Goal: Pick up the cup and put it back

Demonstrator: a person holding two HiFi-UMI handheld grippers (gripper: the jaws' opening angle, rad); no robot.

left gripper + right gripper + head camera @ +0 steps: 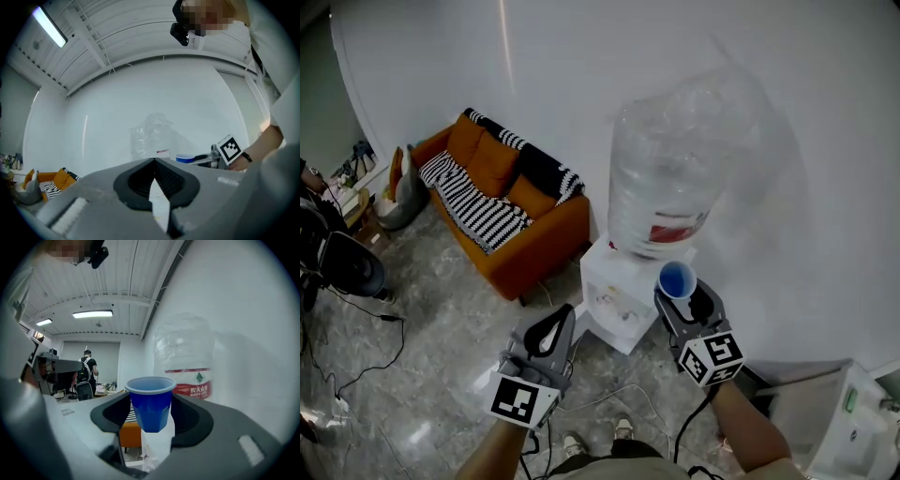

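**Q:** Cup (151, 401) status, anyone?

**A:** Upright, pinched in my right gripper (679, 289), just beside the water bottle (185, 357). Only the right gripper view shows a person (87, 370) behind. Left gripper (153, 161) jaws together, empty.

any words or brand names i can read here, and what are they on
"农夫山", then a character I can't make out: red label on the bottle.
Finer print on that label: too small to read.
Marks on the dispenser front: too blurred to read.
Cup: no print showing.
Marker cubes: square patterns only, no words.
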